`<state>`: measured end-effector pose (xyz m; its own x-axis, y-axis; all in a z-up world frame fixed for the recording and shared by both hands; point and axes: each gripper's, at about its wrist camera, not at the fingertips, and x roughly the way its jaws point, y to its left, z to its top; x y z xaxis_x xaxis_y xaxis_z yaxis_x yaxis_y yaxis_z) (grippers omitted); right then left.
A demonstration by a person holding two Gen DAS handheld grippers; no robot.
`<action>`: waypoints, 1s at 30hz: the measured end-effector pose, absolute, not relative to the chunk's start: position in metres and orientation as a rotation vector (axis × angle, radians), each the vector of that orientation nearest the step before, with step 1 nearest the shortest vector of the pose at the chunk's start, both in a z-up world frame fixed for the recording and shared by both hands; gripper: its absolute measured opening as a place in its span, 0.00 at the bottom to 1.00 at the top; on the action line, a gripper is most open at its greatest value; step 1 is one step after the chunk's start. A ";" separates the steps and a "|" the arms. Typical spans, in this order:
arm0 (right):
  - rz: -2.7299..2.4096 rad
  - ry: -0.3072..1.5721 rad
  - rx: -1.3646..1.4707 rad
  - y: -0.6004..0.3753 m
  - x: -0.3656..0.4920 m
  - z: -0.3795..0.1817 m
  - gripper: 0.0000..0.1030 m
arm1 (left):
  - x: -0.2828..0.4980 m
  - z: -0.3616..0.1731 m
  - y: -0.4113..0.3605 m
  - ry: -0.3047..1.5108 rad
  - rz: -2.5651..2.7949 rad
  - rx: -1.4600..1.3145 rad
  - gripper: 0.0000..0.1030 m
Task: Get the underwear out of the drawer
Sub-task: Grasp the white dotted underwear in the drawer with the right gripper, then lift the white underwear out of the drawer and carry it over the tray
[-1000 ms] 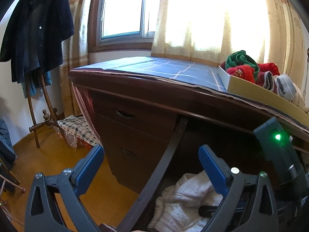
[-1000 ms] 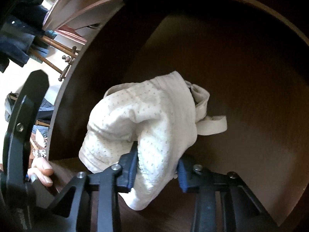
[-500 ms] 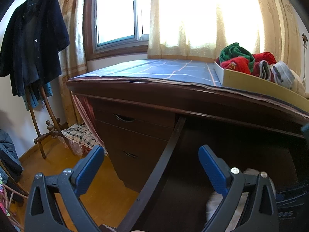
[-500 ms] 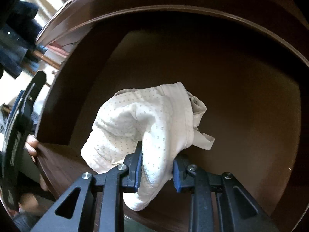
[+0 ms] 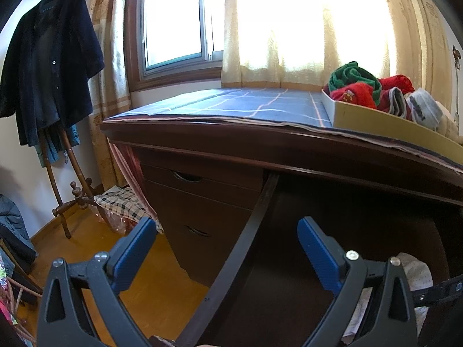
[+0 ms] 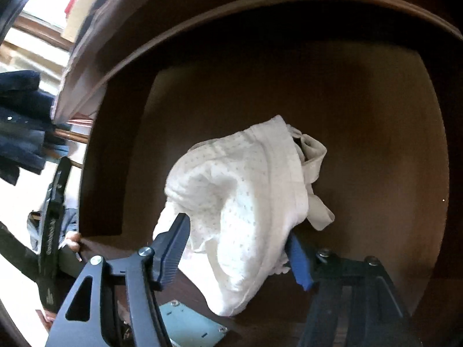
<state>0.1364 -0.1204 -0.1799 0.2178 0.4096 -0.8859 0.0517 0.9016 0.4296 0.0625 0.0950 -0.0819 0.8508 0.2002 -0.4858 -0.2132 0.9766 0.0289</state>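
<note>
So the thing in play is a soft white cotton pair of underwear with a tiny dot print [image 6: 240, 202], bunched into a loose lump that sits over the front lip of the dark brown wooden drawer [image 6: 361, 110], part of it hanging past the edge and the rest above the drawer floor. The right gripper [image 6: 237, 245] has just been opening its jaws, and now they stand spread with the cloth between them; the blue pad on one side [image 6: 299, 263] looks close to the fabric, but I can't tell if it's really pressing, so I'd call it let go rather than pinched. From the left wrist view a bit of the white fabric [image 5: 416, 274] peeks out low on the right, behind the left gripper [image 5: 228, 251], which is wide apart, holding nothing, and pointing at the drawer's side rail and the desk. Handling-wise I'd guess it's super light, floppy and not fragile at all, and it'll sag and unfold the second you lift it. The plain waistband strip [image 6: 315, 156] looks like the thickest, least slippery part, so I'd grab there or take a fat fold in the middle of the bunch. A thin single layer could slip out.
</note>
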 end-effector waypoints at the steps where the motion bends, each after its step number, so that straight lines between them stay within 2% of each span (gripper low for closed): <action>1: 0.252 1.351 0.384 -0.115 0.140 -0.181 0.64 | 0.063 -0.082 0.095 0.509 0.217 -0.026 0.97; 11: 0.187 1.429 0.256 -0.063 0.176 -0.188 0.64 | 0.061 -0.080 0.095 0.513 0.214 -0.027 0.97; 12: 0.188 1.426 0.255 -0.062 0.177 -0.187 0.62 | 0.061 -0.081 0.094 0.514 0.211 -0.026 0.97; 13: 0.185 1.422 0.246 -0.062 0.174 -0.186 0.54 | 0.061 -0.081 0.094 0.516 0.209 -0.024 0.97; 16: 0.200 1.396 0.218 -0.058 0.166 -0.179 0.37 | 0.061 -0.081 0.093 0.519 0.204 -0.020 0.97; 19: 0.207 1.340 0.187 -0.059 0.153 -0.171 0.26 | 0.061 -0.081 0.092 0.522 0.202 -0.013 0.97; 30: 0.201 1.063 0.201 -0.089 0.089 -0.132 0.21 | 0.068 -0.081 0.090 0.559 0.188 0.004 0.97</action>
